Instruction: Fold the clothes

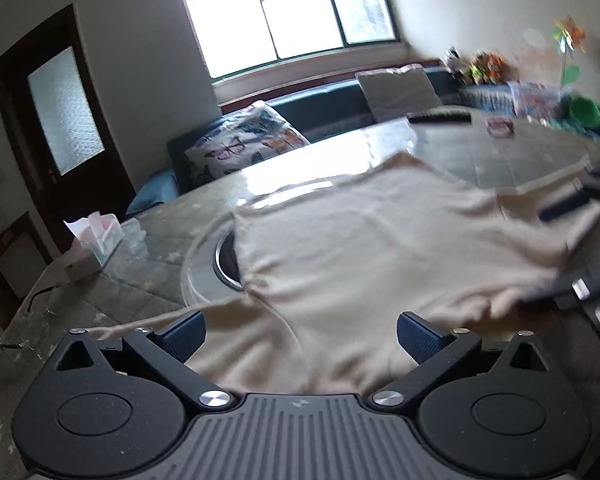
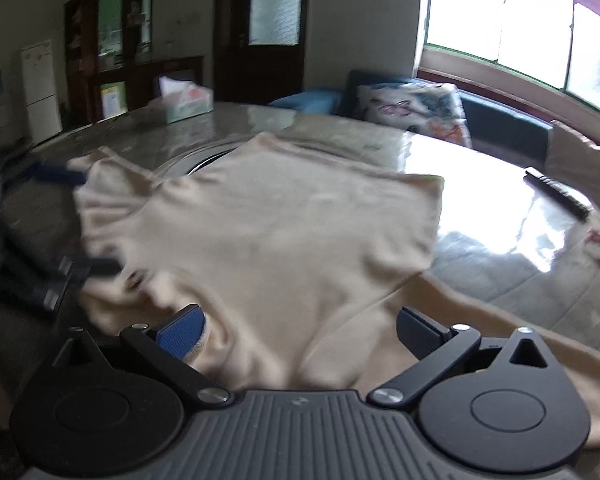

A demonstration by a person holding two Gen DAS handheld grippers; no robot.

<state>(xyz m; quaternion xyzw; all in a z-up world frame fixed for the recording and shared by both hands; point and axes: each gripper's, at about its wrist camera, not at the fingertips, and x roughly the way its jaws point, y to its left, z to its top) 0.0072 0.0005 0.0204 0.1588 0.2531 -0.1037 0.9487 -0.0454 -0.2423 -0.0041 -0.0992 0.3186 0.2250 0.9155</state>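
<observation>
A cream sweater [image 1: 380, 248] fills mid-frame on the marble surface [image 1: 140, 248]; both the left gripper [image 1: 300, 338] and the right gripper [image 2: 300, 334] have jaws wide apart, gripping nothing.

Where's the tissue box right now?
The tissue box sits on the table, at the left in the left wrist view, left of the beige shirt. In the right wrist view it is at the table's far edge, upper left.

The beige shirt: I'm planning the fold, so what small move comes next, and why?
Probably close both tools on the cloth edge. The beige shirt lies spread on the table, and the left tool and right tool are both open with fabric between their fingers.
</observation>
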